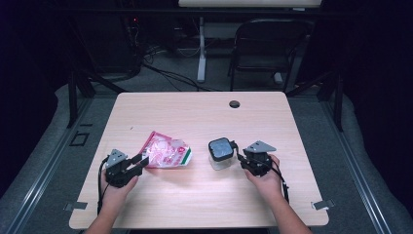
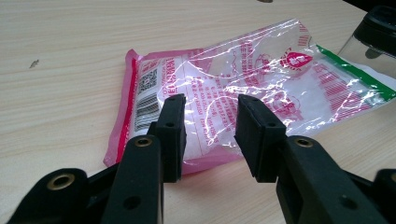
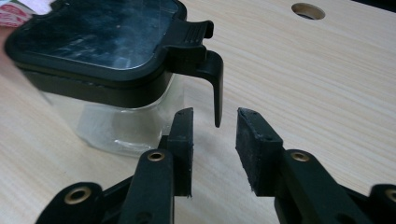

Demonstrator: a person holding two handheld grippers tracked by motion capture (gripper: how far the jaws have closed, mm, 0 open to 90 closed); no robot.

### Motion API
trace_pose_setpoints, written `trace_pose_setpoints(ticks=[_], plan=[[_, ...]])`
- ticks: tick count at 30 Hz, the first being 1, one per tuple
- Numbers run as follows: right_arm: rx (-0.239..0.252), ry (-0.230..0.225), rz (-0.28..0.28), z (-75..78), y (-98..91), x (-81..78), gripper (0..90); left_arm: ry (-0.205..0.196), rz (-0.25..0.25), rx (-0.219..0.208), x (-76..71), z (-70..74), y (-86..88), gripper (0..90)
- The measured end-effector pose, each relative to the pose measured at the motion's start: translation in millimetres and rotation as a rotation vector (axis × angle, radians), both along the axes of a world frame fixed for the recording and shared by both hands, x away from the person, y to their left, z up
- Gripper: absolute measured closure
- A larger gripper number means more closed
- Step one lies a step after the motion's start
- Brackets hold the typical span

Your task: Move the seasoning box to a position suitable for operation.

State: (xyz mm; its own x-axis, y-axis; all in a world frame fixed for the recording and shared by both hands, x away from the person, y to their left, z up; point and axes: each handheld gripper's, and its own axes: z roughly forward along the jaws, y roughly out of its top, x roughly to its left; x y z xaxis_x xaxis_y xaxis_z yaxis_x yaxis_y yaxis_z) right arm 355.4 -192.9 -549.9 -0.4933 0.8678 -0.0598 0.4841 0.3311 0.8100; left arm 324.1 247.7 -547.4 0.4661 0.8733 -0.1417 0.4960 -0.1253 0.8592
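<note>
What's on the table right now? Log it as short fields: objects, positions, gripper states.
surface: light wooden table
bag: pink and clear plastic packet, lying flat, left of centre
jar: clear square container with black lid, upright, right of the packet
lid latch: black tab hanging down the jar's side
left gripper: jaws apart, straddling the packet's near edge, pads not pressing
right gripper: jaws apart, just short of the latch, not touching

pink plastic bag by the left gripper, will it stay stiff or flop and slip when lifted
The pink plastic bag probably flops: its film is thin and crinkled. The glossy surface looks slippery. Lying flat with white contents, it seems light, and the contents may slide.
</note>
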Motion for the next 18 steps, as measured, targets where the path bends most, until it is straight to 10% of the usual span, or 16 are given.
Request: trace_pose_setpoints(ticks=[18], plan=[[0.014,0.001,-0.003,-12.8,6.1,23.7,73.8,0.027,-0.027,-0.017,1.0,-2.1,-0.7,65.2]])
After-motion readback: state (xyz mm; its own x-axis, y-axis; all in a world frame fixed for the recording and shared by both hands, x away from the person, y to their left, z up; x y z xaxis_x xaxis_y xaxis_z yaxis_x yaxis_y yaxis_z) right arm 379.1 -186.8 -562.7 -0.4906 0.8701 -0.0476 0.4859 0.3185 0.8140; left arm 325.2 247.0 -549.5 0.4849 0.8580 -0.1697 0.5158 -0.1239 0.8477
